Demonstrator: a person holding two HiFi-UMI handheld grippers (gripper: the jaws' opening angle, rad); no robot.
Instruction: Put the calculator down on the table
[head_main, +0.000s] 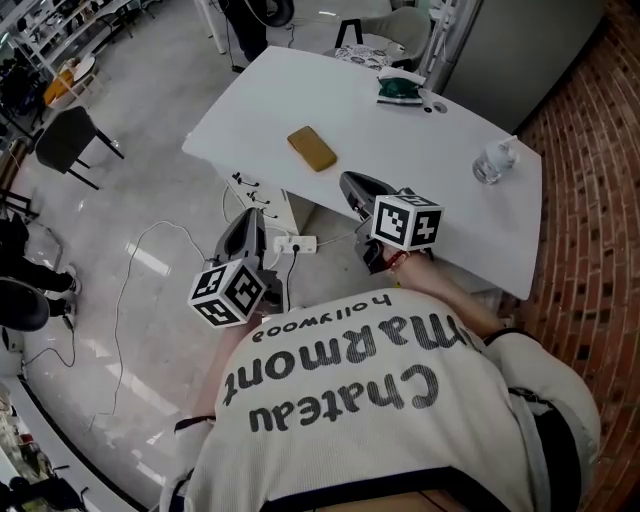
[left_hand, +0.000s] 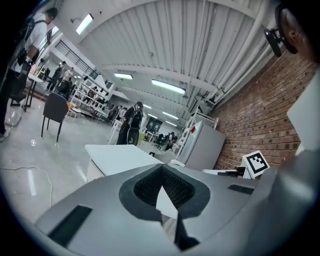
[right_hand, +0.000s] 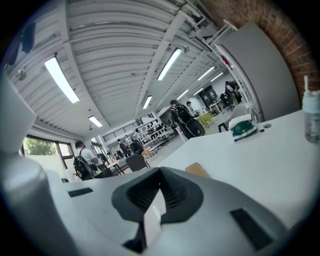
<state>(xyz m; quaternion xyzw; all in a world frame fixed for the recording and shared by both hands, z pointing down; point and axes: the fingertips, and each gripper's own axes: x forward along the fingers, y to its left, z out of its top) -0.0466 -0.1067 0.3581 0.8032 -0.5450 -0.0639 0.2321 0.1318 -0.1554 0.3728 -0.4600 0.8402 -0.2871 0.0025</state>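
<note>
A flat tan rectangular thing (head_main: 312, 148), which may be the calculator, lies on the white table (head_main: 410, 150) near its left end; it also shows in the right gripper view (right_hand: 198, 170). My right gripper (head_main: 352, 183) hovers at the table's near edge, a short way from that tan thing, jaws shut and empty (right_hand: 161, 170). My left gripper (head_main: 250, 218) hangs lower and to the left, off the table over the floor, its jaws also closed with nothing in them (left_hand: 162, 166).
A green and white object (head_main: 400, 88) sits at the table's far edge and a clear bottle (head_main: 494, 162) at its right end. A power strip with cables (head_main: 295, 243) lies on the floor under the table. A black chair (head_main: 68, 140) stands left; a brick wall (head_main: 600, 200) runs along the right.
</note>
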